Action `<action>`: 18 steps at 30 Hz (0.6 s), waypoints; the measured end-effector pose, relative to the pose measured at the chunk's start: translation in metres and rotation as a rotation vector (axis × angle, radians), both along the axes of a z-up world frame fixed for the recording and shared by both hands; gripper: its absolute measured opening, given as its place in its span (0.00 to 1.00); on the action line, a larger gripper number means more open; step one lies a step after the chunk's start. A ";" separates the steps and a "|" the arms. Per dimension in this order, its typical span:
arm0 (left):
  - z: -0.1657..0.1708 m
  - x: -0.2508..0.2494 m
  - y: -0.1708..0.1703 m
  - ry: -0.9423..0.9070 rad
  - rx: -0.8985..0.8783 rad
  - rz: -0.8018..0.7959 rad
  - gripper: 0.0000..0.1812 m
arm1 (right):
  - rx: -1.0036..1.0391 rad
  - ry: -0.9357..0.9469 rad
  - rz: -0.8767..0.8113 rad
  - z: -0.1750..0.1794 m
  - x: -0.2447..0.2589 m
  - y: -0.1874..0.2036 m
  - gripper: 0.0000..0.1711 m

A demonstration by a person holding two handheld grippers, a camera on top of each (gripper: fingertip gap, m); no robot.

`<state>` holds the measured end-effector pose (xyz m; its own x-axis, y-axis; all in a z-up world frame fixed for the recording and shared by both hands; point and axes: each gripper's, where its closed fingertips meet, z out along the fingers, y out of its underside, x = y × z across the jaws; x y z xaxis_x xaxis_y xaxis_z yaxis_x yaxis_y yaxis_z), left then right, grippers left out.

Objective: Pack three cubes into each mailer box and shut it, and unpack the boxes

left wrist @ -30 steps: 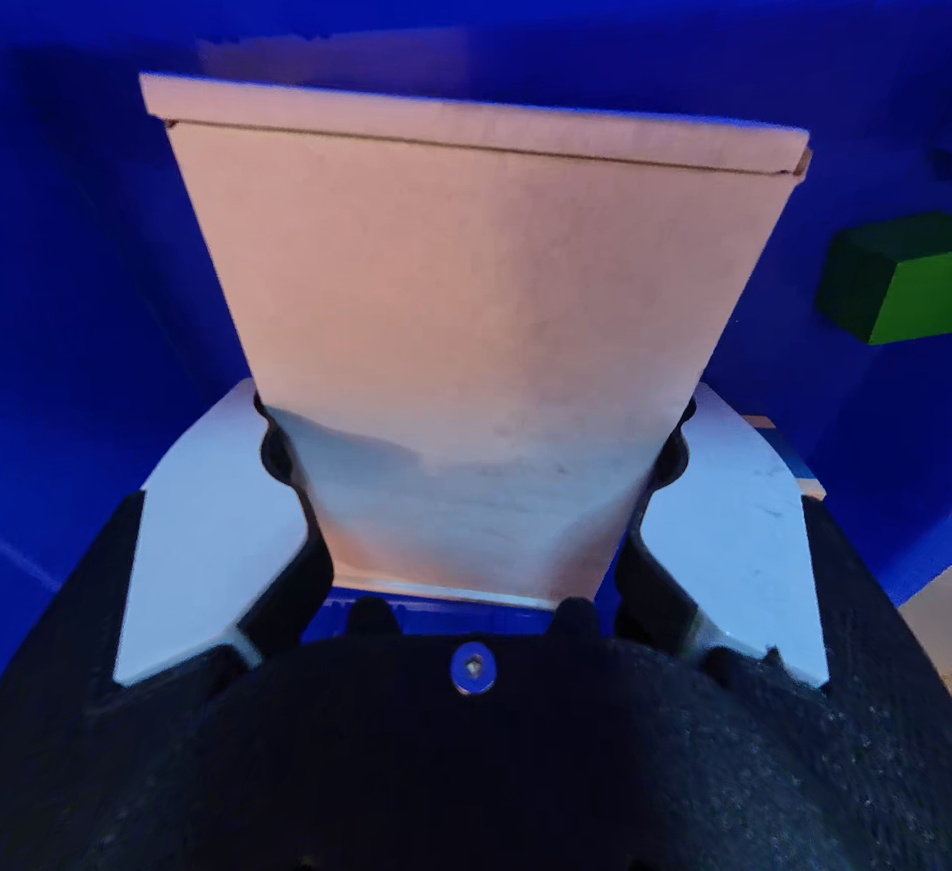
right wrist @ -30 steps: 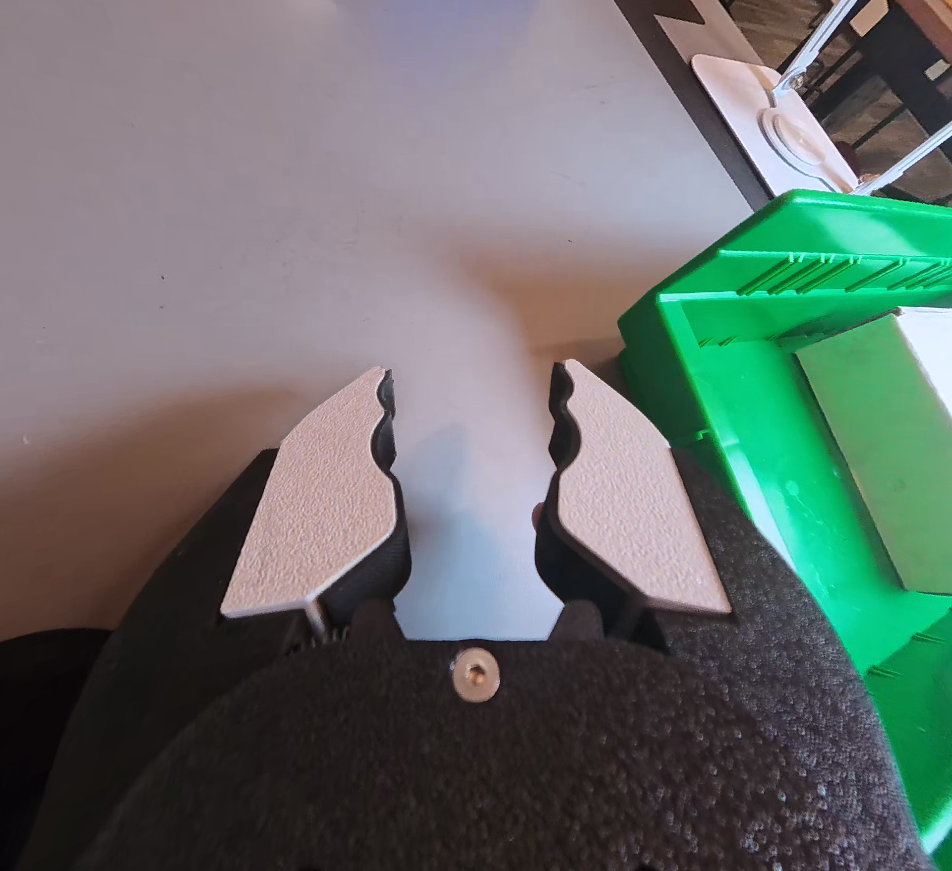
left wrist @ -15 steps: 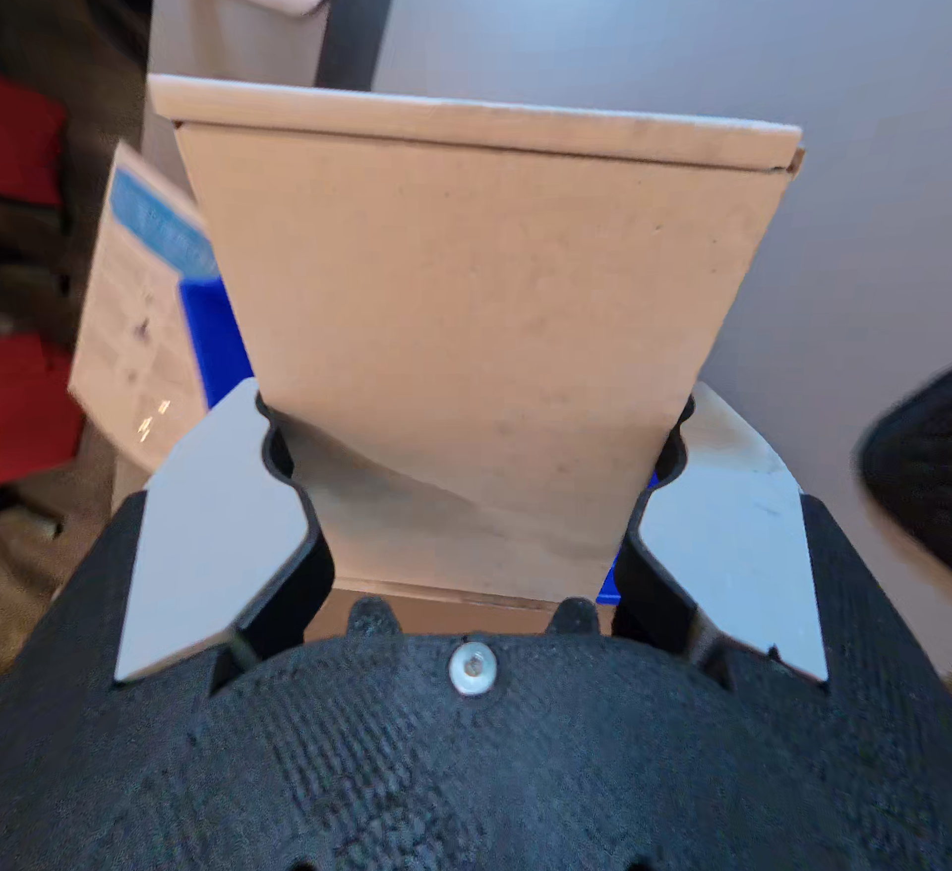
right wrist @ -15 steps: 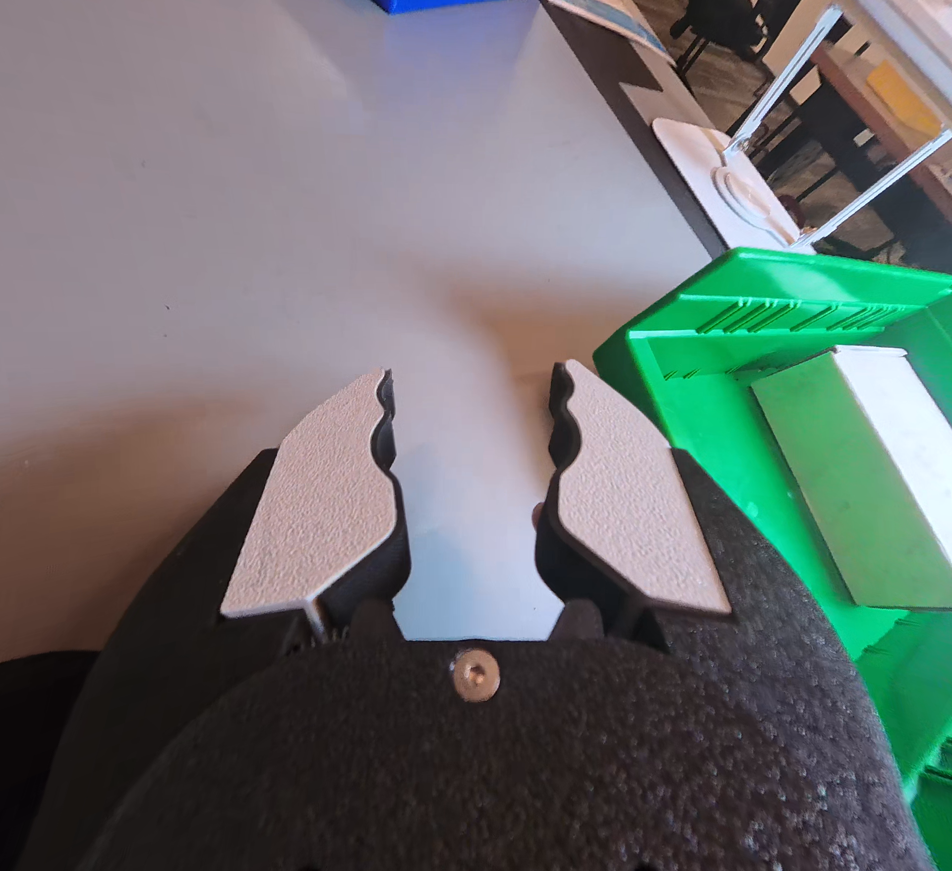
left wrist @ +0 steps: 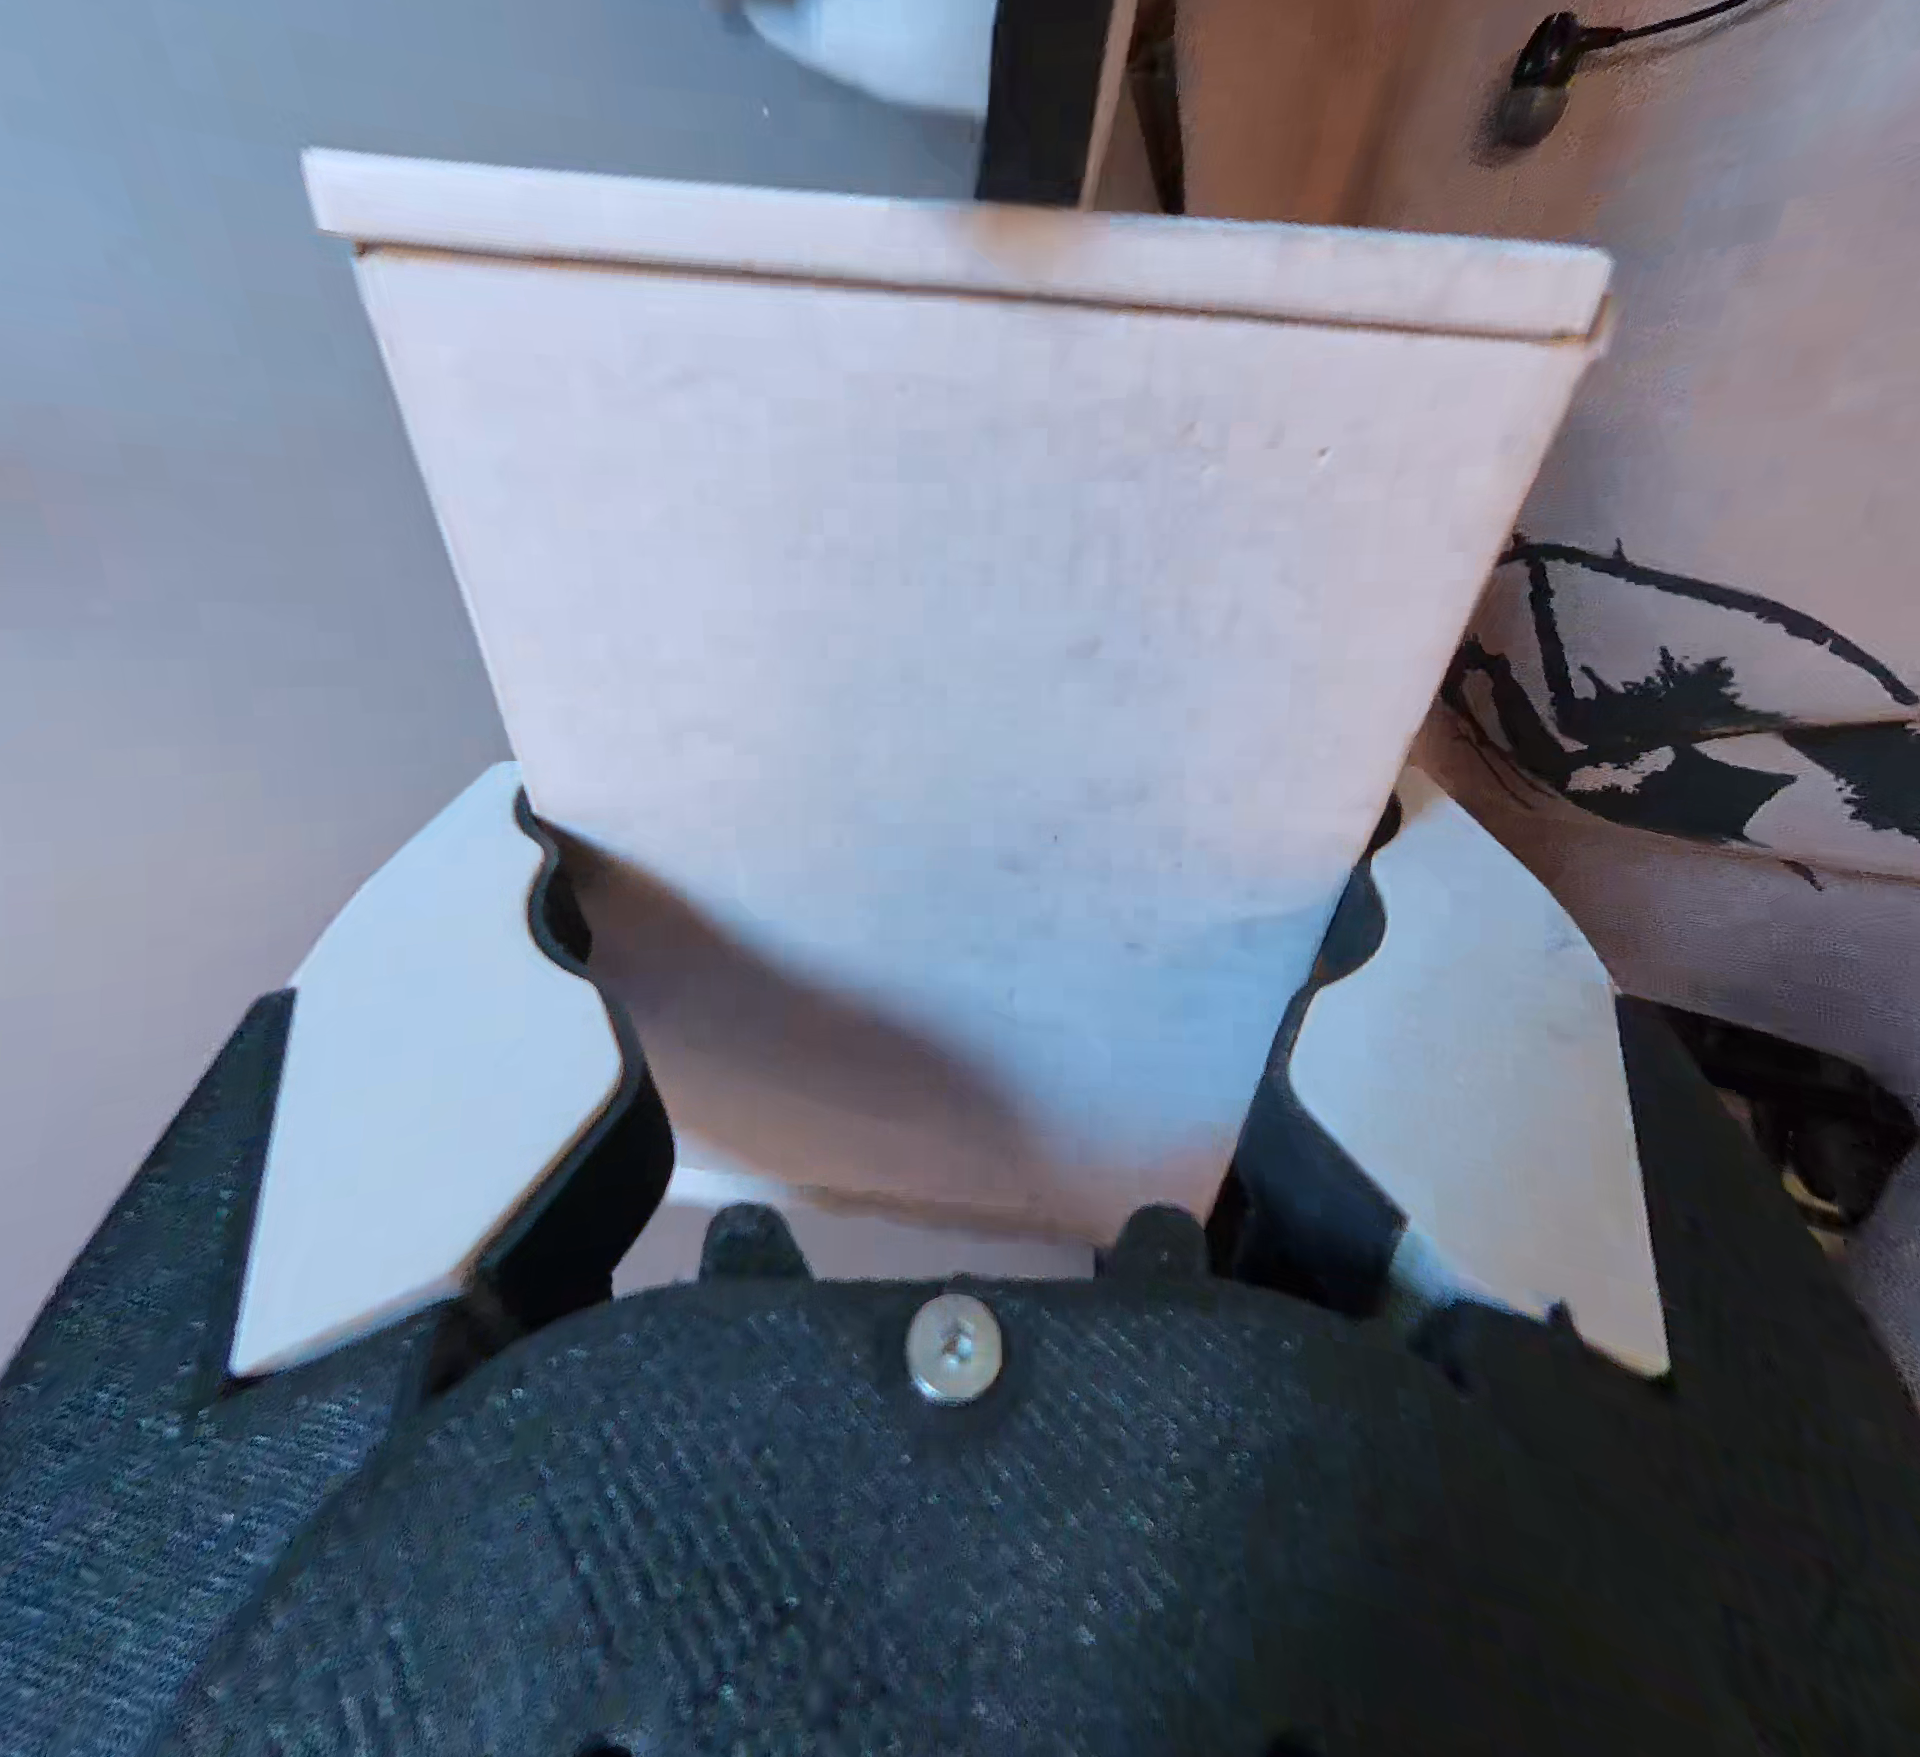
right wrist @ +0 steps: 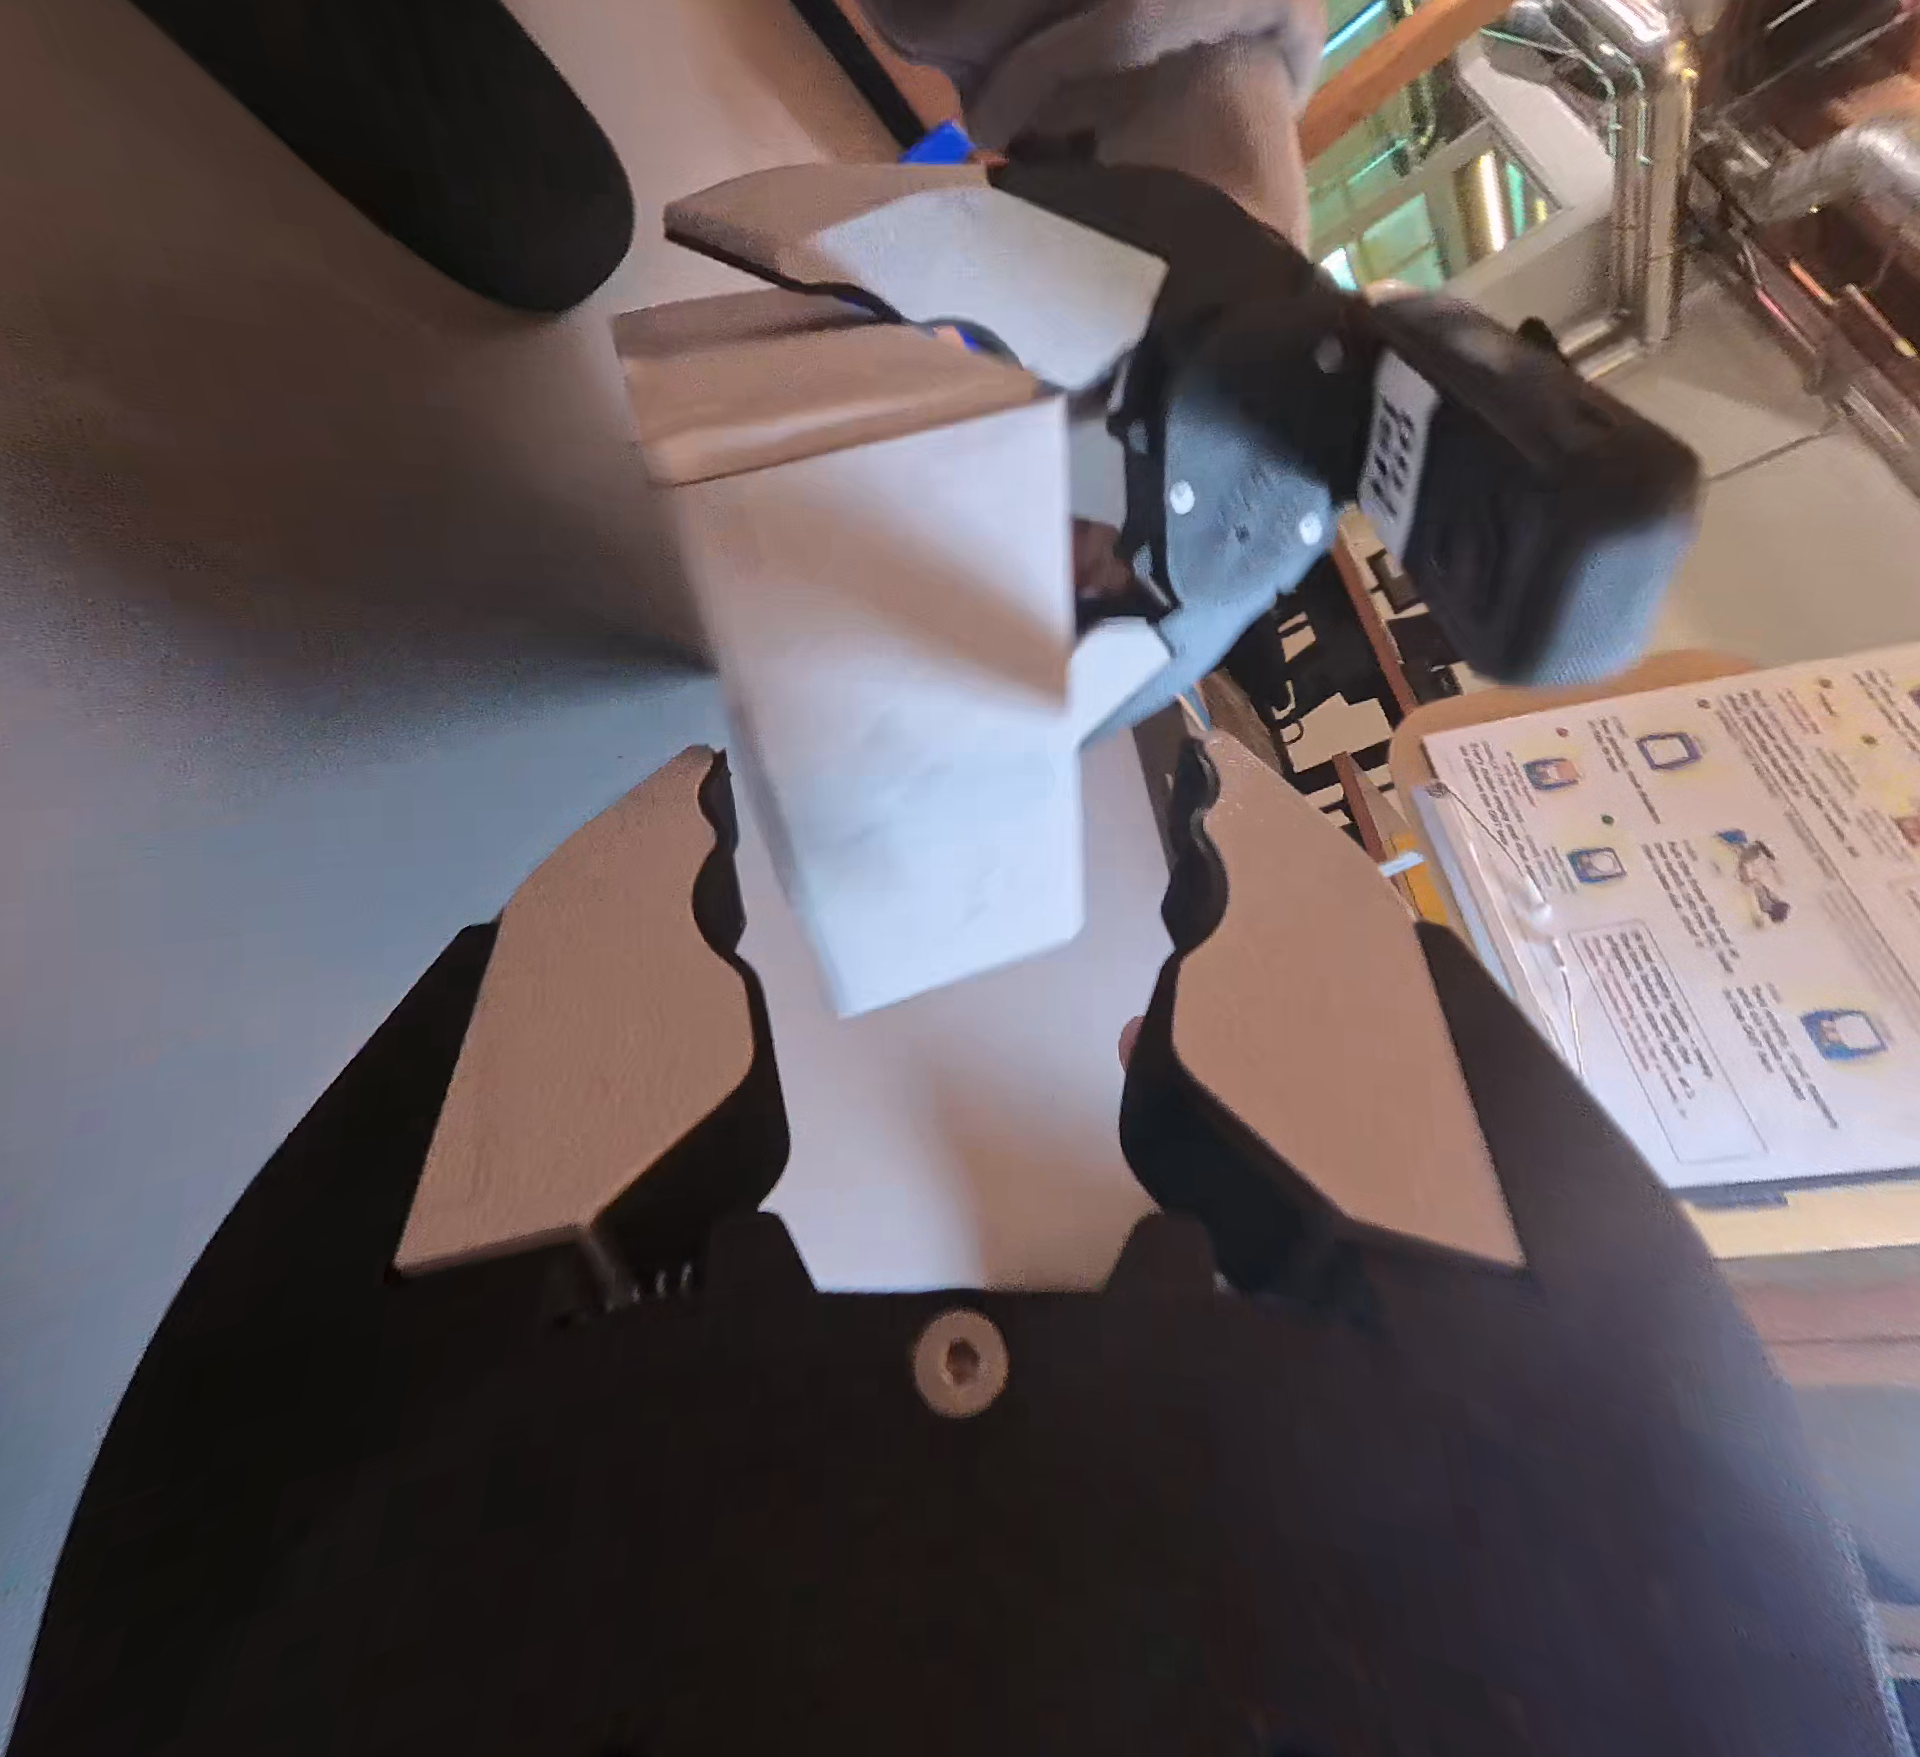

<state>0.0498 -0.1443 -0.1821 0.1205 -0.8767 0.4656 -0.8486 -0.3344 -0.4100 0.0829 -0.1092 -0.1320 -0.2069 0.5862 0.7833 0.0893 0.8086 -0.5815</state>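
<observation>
My left gripper (left wrist: 956, 824) is shut on a closed white cardboard mailer box (left wrist: 935, 647) and holds it in the air above the grey table (left wrist: 187, 336). The box fills the middle of the left wrist view. In the right wrist view the same box (right wrist: 894, 699) hangs just ahead of my right gripper (right wrist: 961, 803), with the left gripper's fingers (right wrist: 977, 273) clamped on its sides. My right gripper is open and empty, its tips level with the box's near lower end. No cube shows.
A person's sleeve and patterned clothing (left wrist: 1714, 720) stand close on the right of the left wrist view. A printed instruction sheet (right wrist: 1704, 897) lies at the table's right edge. A dark padded shape (right wrist: 343, 45) lies across the far left of the table (right wrist: 260, 772). The gap from one gripper's tips to the other's is roughly 7 cm.
The left gripper lifted the box out of the blue bin and swung it over the table toward the person. The right gripper opened wider, turned away from the green bin and now faces the box.
</observation>
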 end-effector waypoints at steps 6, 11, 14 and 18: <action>-0.011 0.020 0.007 0.009 -0.018 -0.071 0.76 | 0.127 -0.130 0.052 -0.042 -0.002 -0.016 0.40; -0.005 0.025 0.012 -0.086 -0.027 0.012 0.75 | 0.072 -0.140 0.059 -0.041 0.001 -0.011 0.40; 0.013 0.023 0.030 -0.196 0.097 0.099 0.62 | -0.056 -0.150 0.069 -0.038 0.004 -0.004 0.40; 0.053 0.003 0.059 -0.363 0.372 0.293 0.58 | -0.399 -0.183 0.092 -0.031 0.013 0.014 0.40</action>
<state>0.0526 -0.0853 -0.1290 0.2726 -0.9432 0.1898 -0.5264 -0.3114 -0.7912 0.0964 -0.0956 -0.1633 -0.3865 0.8076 0.4454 0.1575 0.5336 -0.8310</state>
